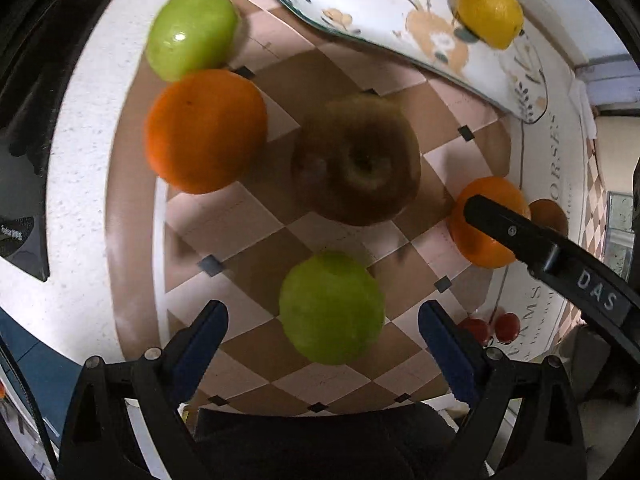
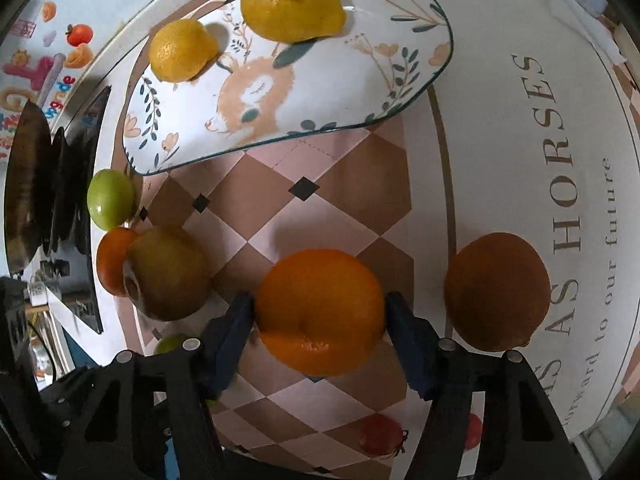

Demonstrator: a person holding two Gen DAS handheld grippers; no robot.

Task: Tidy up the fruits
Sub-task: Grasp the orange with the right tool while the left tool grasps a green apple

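While the right gripper (image 2: 320,316) clasped an orange (image 2: 320,312), its two blue fingers (image 2: 234,332) pressed against the fruit's opposite sides, the left gripper (image 1: 324,320) hung released above the checkered tabletop (image 1: 248,216). A green apple (image 1: 332,308) lay between the spread left fingers (image 1: 208,328), touching neither. Just beyond those fingertips sat a brownish apple (image 1: 356,160), with a second orange (image 1: 206,130) and another green apple (image 1: 192,32) off to the left of it, those two touching. In the right wrist view, a dark brown round fruit (image 2: 496,292) rested just outside the right-hand finger. Farther ahead of both pairs of fingers stood a flowered plate (image 2: 340,92) carrying two lemons, a big one (image 2: 292,0) and a small one (image 2: 182,50), apart from each other.
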